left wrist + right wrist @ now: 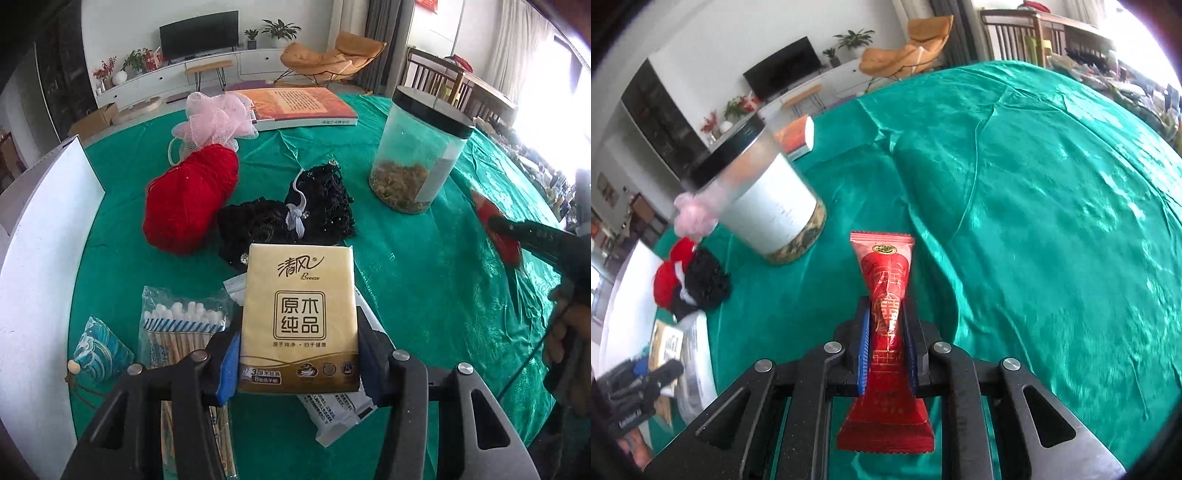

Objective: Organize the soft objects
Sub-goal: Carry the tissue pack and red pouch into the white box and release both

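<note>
Tissue pack [299, 317] sat clamped in our left gripper [297, 360]; our right gripper [886, 352] pinched a red sachet [886, 332]; the lidded jar [417, 147] held dried bits.

White walls, a television [199, 34], an orange lounge chair [332, 55] (windows perhaps at right).

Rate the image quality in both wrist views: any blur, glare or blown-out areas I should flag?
Left wrist view: sharp on the tissue pack in the left gripper; window at the right edge blown out; strong fisheye bending. Right wrist view: red packet in the right gripper is crisp, but the jar and far-left clutter are motion-smeared; bright sheen streaks across the green tablecloth; top-right corner overexposed.
</note>
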Demonstrator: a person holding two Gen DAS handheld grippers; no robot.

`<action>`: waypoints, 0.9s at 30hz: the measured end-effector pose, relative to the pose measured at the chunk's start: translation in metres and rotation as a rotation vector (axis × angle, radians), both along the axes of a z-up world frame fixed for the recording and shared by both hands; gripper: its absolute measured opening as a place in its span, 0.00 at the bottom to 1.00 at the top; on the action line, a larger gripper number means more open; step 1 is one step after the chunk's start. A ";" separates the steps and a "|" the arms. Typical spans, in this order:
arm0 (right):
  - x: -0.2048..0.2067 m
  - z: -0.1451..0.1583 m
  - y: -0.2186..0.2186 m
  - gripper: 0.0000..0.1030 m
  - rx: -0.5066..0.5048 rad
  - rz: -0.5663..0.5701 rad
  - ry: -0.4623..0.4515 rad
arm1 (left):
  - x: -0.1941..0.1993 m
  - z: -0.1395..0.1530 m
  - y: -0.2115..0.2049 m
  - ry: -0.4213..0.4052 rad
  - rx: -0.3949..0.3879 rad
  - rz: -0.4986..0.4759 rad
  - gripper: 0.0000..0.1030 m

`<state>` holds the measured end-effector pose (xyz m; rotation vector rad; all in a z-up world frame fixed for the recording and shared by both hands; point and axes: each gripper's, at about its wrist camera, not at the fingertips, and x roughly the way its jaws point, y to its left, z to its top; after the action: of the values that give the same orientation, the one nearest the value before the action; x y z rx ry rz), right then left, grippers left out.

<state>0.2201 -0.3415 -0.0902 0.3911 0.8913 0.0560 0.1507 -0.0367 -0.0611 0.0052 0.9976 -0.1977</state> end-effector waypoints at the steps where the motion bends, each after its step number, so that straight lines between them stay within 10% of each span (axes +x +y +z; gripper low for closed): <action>1: 0.011 0.004 -0.003 0.16 0.002 -0.008 -0.021 | -0.001 0.004 0.003 -0.005 -0.010 0.002 0.51; 5: 0.051 0.010 -0.004 0.21 -0.019 0.015 -0.062 | -0.002 0.012 0.010 -0.017 -0.024 0.001 0.51; 13: 0.093 0.017 0.001 0.62 -0.073 0.175 0.115 | 0.006 0.011 0.015 -0.019 0.016 0.016 0.51; 19: 0.096 -0.004 0.032 0.56 -0.253 0.288 0.198 | 0.011 0.009 0.016 -0.009 0.039 0.041 0.51; 20: 0.096 -0.008 0.033 0.24 -0.302 0.274 0.204 | 0.011 0.009 0.016 -0.009 0.046 0.042 0.51; 21: 0.096 -0.007 0.031 0.18 -0.309 0.261 0.199 | 0.011 0.009 0.017 -0.009 0.054 0.043 0.51; 27: 0.094 0.014 0.017 0.17 -0.269 0.182 0.168 | 0.014 0.013 0.018 -0.020 0.081 0.051 0.51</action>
<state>0.3144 -0.3246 -0.0763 0.0630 1.0833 0.0707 0.1649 -0.0190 -0.0480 0.0555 0.9840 -0.1105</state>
